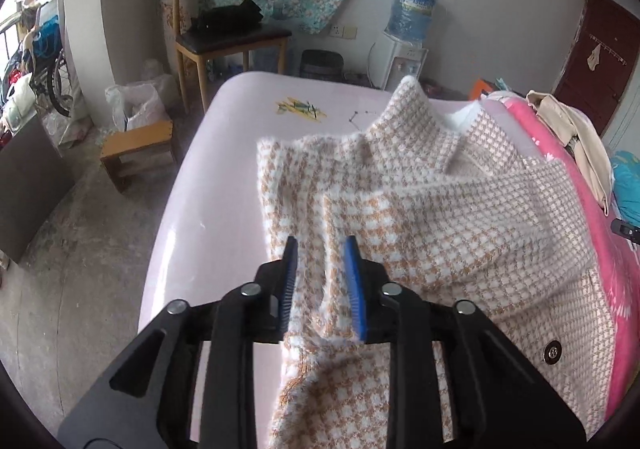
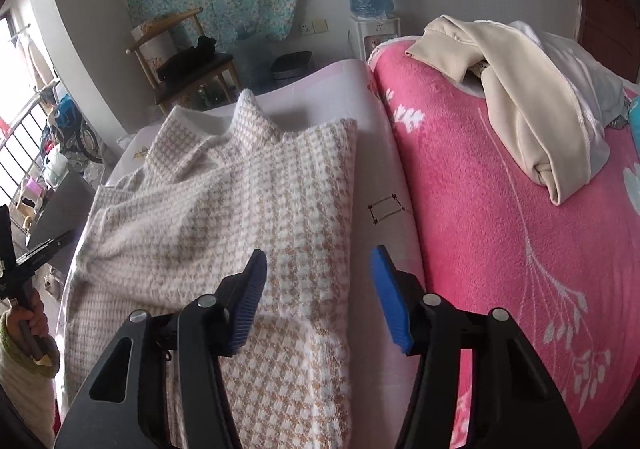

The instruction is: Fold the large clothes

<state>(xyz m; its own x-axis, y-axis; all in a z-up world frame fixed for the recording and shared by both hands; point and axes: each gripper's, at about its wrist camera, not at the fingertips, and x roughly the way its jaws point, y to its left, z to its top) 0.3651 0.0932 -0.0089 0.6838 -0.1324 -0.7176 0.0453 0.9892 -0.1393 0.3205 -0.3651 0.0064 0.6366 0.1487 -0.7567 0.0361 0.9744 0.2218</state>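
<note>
Left gripper (image 1: 320, 281) pinches the houndstooth coat's (image 1: 420, 209) fold; right gripper (image 2: 318, 289) gapes above it.

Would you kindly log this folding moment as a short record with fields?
garment: houndstooth knit, partly folded, collar away from the cameras
surface: pale pink sheet
left gripper: fingers either side of a raised fabric fold; contact unclear
right gripper: fingers apart over the garment's right edge, holding nothing
beside: pink floral blanket with beige clothing on top
</note>
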